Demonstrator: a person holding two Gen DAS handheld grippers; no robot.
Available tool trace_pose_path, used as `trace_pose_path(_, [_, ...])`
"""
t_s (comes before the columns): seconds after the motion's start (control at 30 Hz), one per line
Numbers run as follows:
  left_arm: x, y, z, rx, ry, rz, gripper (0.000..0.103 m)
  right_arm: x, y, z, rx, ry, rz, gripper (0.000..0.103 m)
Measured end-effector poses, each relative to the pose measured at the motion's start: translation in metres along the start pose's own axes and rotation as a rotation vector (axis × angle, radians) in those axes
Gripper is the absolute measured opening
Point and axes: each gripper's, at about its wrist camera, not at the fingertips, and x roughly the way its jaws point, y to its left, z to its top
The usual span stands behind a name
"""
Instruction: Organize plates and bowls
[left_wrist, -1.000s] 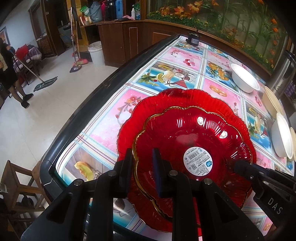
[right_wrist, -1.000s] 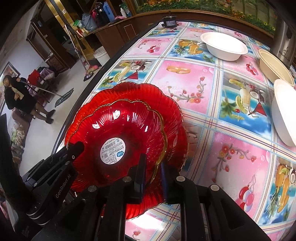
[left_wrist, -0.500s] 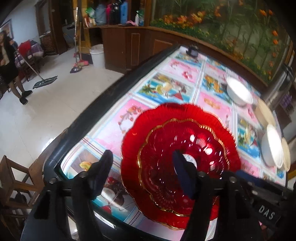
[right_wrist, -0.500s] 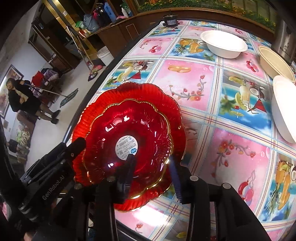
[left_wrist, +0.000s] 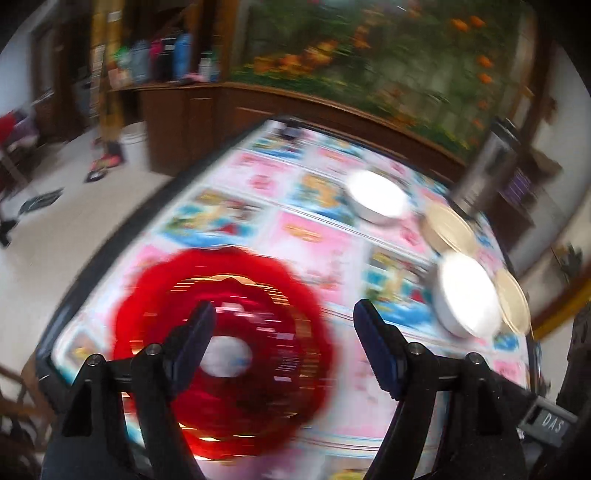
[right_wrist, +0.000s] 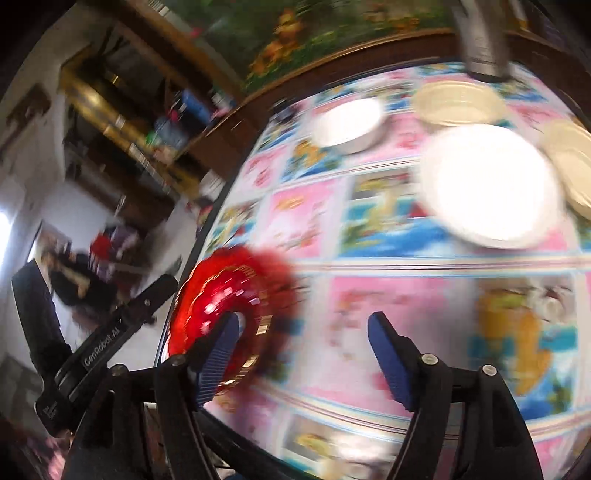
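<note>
Two red scalloped plates, the smaller gold-rimmed one stacked on the larger (left_wrist: 221, 332), lie at the near left corner of the table; they also show in the right wrist view (right_wrist: 225, 302). My left gripper (left_wrist: 284, 343) is open and empty above them. My right gripper (right_wrist: 303, 354) is open and empty over the tablecloth, right of the plates. Both views are blurred. A white bowl (left_wrist: 376, 199) and a second white bowl (left_wrist: 469, 295) sit farther right, with two cream plates (left_wrist: 448, 229) (left_wrist: 513, 301) beside them.
The table (left_wrist: 317, 236) has a fruit-print cloth and a dark rim. A steel kettle (left_wrist: 484, 173) stands at the back right. Wooden cabinets (left_wrist: 184, 125) run along the back. In the right wrist view the large white bowl (right_wrist: 487, 184) is near the centre right.
Both grippers let go of the gold-rimmed plate, opened wide and pulled back up. Both are swinging right toward the white bowls, so the views blur.
</note>
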Motion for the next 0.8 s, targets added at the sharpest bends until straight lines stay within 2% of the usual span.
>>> trace_pose_path(0.13, [0.023, -0.056, -0.001, 0.088, 0.054, -0.062, 0.077, -0.03, -0.06, 0.005, 0.122, -0.046, -0.036, 0.081])
trace_pose_path(0.33, [0.054, -0.112, -0.002, 0.146, 0.114, -0.095, 0.077, -0.058, -0.126, 0.013, 0.28, -0.121, -0.061, 0.083])
trace_pose_path(0.43, [0.065, -0.13, -0.002, 0.162, 0.127, -0.097, 0.077, -0.063, -0.148, 0.017, 0.333, -0.145, -0.05, 0.083])
trace_pose_path(0.63, [0.085, -0.153, 0.004, 0.176, 0.122, -0.091, 0.077, -0.051, -0.164, 0.033, 0.364, -0.154, -0.046, 0.083])
trace_pose_path(0.8, [0.102, -0.167, 0.004, 0.202, 0.124, -0.066, 0.077, -0.037, -0.179, 0.045, 0.392, -0.144, -0.079, 0.083])
